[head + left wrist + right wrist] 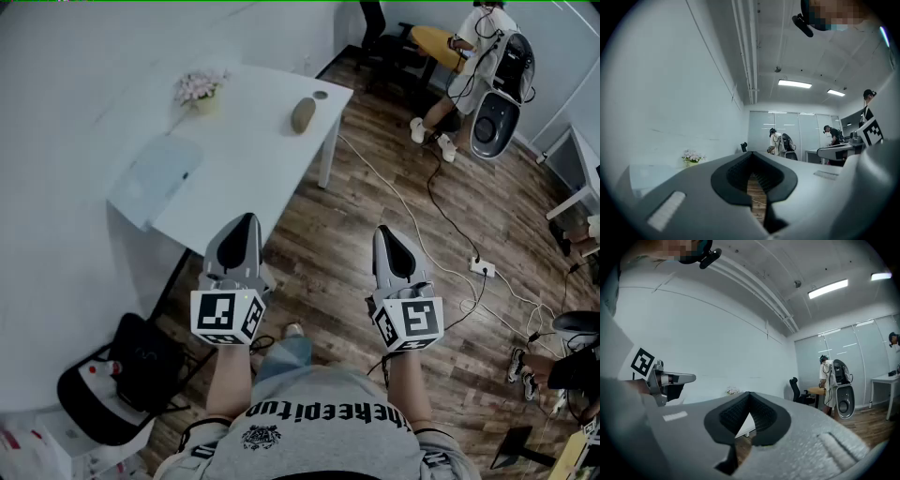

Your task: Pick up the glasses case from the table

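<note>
Grey jaws, 2 grippers: we read the left gripper (246, 219) (752, 155) closed tip to tip, empty; right gripper (383, 231) (749, 395) likewise. Both hang over brown wood-plank floor (356, 202), before the white rectangular table (253, 173). Olive-brown oval glasses case (303, 114) lies near the table's far right corner, well apart from both.

My left hand-held gripper (247, 220) and my right hand-held gripper (383, 232) look alike: smooth light grey shells that taper to a point, each with a black ribbed lining between the jaws. At the rear of each sits a white cube (228, 316) printed with black square markers. I wear a grey T-shirt (323, 417) with black lettering across the chest, and blue jeans (284, 354).
</note>
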`<state>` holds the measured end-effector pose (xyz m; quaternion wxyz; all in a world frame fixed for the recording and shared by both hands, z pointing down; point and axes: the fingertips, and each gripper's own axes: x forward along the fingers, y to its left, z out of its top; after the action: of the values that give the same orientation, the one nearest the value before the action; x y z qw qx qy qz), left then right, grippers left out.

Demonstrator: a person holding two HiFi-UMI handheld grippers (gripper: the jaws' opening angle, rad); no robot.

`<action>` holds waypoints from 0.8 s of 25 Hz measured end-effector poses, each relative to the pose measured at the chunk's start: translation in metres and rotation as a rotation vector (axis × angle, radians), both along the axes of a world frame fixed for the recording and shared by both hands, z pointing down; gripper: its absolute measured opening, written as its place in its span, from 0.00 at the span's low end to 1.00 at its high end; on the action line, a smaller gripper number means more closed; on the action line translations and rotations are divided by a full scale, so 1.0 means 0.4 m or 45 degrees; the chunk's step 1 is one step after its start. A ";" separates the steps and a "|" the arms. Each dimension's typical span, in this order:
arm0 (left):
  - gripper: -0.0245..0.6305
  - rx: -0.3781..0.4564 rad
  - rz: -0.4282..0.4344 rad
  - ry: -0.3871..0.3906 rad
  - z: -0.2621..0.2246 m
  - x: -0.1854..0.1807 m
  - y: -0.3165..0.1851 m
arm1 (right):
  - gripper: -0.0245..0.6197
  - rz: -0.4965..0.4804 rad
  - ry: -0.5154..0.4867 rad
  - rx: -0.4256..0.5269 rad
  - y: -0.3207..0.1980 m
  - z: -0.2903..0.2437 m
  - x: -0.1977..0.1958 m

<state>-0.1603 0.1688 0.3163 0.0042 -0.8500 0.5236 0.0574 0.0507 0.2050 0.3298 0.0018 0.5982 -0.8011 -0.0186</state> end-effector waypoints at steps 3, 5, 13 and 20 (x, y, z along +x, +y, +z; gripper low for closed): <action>0.07 0.008 0.007 -0.001 -0.007 0.005 -0.001 | 0.04 -0.006 0.001 0.001 -0.005 -0.004 -0.002; 0.07 0.012 0.011 -0.007 -0.011 0.006 -0.005 | 0.04 -0.007 0.001 0.003 -0.010 -0.008 -0.004; 0.07 0.020 0.026 -0.012 -0.017 -0.002 -0.041 | 0.04 -0.009 0.007 0.006 -0.046 -0.012 -0.023; 0.07 0.035 0.036 -0.012 -0.021 -0.033 -0.098 | 0.04 0.020 -0.052 0.052 -0.099 -0.023 -0.045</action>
<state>-0.1734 0.1295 0.3077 0.0175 -0.8576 0.5105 0.0606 0.0328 0.1652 0.3208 -0.0267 0.6046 -0.7958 -0.0229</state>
